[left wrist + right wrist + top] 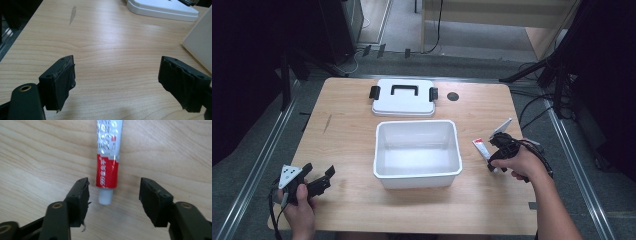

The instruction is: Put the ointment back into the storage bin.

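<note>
White-capped red-and-silver tube (108, 157) flat on table (37, 157)

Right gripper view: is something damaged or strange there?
Yes. The pad on one jaw of the right gripper is frayed, with a loose shred hanging at its lower edge. The tube lies flat and looks intact, cap between the open jaws, untouched.
</note>
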Available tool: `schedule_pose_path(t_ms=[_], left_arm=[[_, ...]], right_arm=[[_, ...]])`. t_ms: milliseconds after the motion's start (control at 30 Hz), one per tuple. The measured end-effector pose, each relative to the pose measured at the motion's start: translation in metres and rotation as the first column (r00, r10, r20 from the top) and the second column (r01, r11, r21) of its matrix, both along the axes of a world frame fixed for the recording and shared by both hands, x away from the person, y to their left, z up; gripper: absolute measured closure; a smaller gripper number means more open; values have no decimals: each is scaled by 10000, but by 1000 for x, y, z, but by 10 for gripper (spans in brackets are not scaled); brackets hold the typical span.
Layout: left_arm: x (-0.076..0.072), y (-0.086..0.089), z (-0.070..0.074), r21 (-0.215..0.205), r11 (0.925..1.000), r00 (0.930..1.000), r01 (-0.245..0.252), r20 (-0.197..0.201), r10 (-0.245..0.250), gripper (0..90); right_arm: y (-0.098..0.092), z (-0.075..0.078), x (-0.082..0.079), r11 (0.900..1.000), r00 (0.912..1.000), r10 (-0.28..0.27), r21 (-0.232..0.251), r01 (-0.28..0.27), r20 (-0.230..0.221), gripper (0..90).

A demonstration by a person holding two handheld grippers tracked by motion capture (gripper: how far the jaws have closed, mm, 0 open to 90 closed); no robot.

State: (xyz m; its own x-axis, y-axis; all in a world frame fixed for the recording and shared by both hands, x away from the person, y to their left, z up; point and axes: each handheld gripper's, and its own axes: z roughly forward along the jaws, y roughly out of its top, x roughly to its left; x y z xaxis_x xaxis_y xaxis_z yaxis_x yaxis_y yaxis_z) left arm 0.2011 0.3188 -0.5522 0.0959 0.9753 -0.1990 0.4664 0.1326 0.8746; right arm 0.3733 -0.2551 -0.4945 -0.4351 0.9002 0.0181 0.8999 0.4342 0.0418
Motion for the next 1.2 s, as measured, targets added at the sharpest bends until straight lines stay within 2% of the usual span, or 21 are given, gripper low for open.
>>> schedule_pose_path(t_ms=[167, 400, 867, 1033, 1200], left_arm=[[0, 0, 0, -8, 10000, 10000, -2, -1, 2, 149], [0, 0, 0, -13, 10000, 10000, 8, -2, -8, 149], [0, 0, 0, -18, 10000, 10000, 20, -10, -20, 149], [0, 0, 0, -30, 10000, 10000, 29, 9, -29, 149], [0, 0, 0, -28, 10000, 10000, 25, 4, -25, 149]], right_arm=[[6, 0, 6, 10000, 10000, 15, -31, -15, -45, 495], [11, 2, 14, 9997, 9997, -256, -55, 256, 14, 563], [26, -5, 25, 9995, 9999, -36, -324, 32, -117, 619], [28, -7, 27, 9988, 9999, -54, -493, 46, -156, 684], [28, -9, 29, 9987, 9999, -39, -513, 33, -119, 711]])
